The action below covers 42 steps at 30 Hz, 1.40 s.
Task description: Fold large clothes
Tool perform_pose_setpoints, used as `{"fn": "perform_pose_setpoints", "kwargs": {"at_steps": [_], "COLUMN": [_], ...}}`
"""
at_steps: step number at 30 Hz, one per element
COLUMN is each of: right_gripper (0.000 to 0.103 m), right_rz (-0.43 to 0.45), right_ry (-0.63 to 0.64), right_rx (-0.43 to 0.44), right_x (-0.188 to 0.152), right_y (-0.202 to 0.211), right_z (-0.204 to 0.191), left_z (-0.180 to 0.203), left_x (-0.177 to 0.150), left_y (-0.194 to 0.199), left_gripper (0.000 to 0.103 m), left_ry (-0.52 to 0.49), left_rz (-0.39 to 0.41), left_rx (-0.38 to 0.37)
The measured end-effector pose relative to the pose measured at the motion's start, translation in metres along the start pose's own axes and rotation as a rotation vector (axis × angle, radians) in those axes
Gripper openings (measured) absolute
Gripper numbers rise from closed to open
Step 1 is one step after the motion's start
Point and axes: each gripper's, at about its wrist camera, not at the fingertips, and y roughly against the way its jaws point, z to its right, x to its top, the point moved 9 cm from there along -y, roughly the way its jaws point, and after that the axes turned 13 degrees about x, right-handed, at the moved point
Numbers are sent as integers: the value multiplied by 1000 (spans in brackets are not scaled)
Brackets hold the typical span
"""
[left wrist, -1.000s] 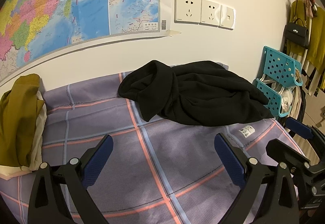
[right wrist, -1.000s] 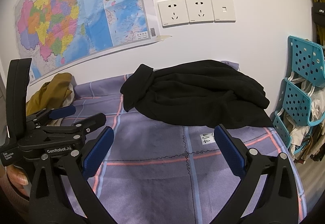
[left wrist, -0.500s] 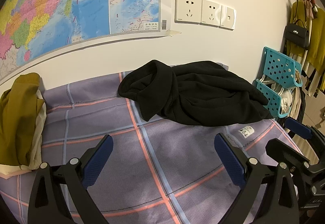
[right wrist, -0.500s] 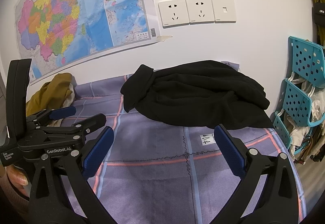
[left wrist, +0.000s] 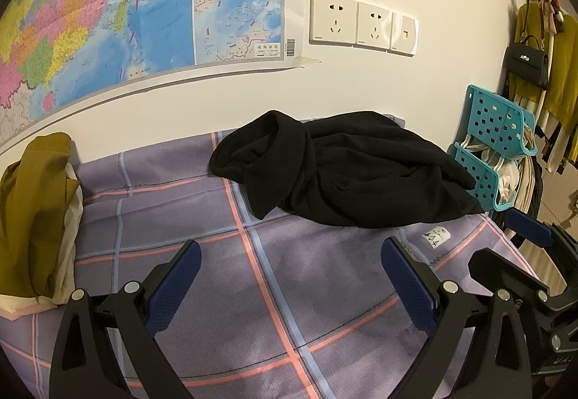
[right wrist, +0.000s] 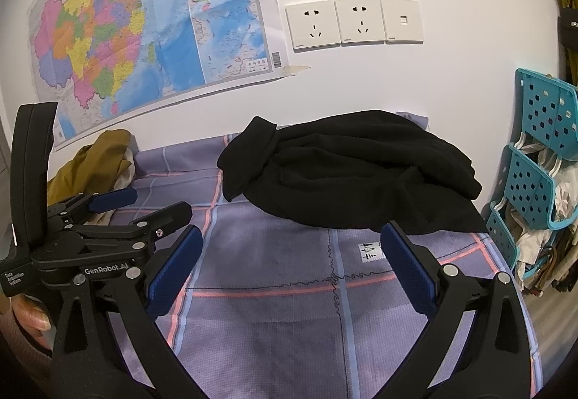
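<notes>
While crumpled, soft black garment (left wrist: 354, 171) mounds on woven plaid sheet (left wrist: 289, 276).

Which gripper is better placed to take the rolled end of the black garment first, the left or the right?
Probably the left gripper. The black garment has its rolled end on the left side, closer to it. The right gripper faces the bulk. Both are open and apart from the cloth.

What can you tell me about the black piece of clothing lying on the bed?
The black garment is a large, soft, fleece-like piece, crumpled in a heap, not yet folded. A thick rolled part, perhaps a sleeve or hood, bulges at its left end. It lies on the purple checked bedsheet close to the white wall; whether it touches the wall is unclear. Nothing holds it: the left gripper and right gripper are open, short of it.
</notes>
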Motion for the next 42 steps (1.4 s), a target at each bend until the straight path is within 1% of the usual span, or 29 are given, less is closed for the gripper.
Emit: {"fn": "perform_pose_setpoints", "kwargs": {"at_steps": [19, 27, 29, 31, 34, 36, 39, 42], "right_gripper": [98, 98, 98, 98, 98, 98, 97, 97], "right_rz": [4, -17, -33, -64, -117, -183, -258, -322], "right_ry": [8, 33, 54, 93, 163, 197, 262, 319], "right_rx": [0, 3, -6, -15, -35, -25, -8, -12], "right_x": [0, 0, 2, 4, 9, 8, 7, 5], "right_y": [-1, -8, -16, -28, -51, -73, -106, -136], "right_z": [0, 2, 4, 8, 12, 14, 12, 14], "left_z": [1, -1, -4, -10, -24, -30, -43, -57], "left_x": [2, 4, 6, 8, 15, 18, 20, 22], "left_y": [-1, -10, -18, -29, -46, -54, -69, -80], "left_gripper": [96, 97, 97, 97, 97, 97, 97, 97], "left_ry": [-7, -8, -6, 0, 6, 7, 18, 28], "left_rz": [-3, -17, -20, -42, -44, -48, -74, -84], "left_rx": [5, 10, 14, 22, 67, 79, 103, 138]}}
